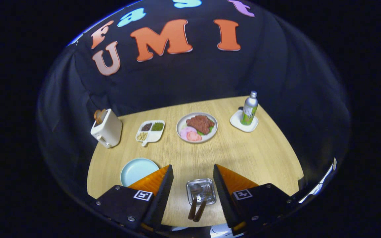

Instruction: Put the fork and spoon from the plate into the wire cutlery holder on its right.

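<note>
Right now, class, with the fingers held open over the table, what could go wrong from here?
1. The spoon and fork lie in the cutlery holder with their handles sticking out over its rim. A nudge from the open fingers could tip them out.
2. The blue plate sits beside one finger, so a sideways swing might hit it.

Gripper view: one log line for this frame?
gripper: open, empty | fork + spoon: in cutlery holder, between fingers | blue plate: bare, left of holder | stage: both placed

A toaster (107, 129), divided dish (150, 131), meat plate (197, 127) and bottle (249, 113) on a coaster (243, 121) line the desk's (250, 155) far side.
</note>
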Motion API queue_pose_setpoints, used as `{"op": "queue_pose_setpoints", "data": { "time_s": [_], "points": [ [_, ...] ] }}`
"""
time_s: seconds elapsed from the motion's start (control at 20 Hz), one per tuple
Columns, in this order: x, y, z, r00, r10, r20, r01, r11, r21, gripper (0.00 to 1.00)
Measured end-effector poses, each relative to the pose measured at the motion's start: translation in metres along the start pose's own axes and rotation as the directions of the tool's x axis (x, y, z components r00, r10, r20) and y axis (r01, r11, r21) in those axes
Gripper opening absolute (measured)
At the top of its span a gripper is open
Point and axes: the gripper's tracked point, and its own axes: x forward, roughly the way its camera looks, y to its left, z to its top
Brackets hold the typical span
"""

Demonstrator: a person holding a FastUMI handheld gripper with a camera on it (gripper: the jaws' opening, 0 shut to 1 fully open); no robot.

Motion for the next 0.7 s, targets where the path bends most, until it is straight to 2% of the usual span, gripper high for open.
{"op": "queue_pose_setpoints", "data": {
  "time_s": [0.15,0.3,0.7],
  "points": [
    [-0.016,0.005,0.040,0.985,0.025,0.168,-0.029,0.999,0.023,0.81],
    [-0.036,-0.001,0.075,0.946,0.010,0.325,-0.003,1.000,-0.021,0.84],
    [-0.088,0.015,0.135,0.793,0.006,0.610,0.094,0.987,-0.132,0.91]
  ]
}}
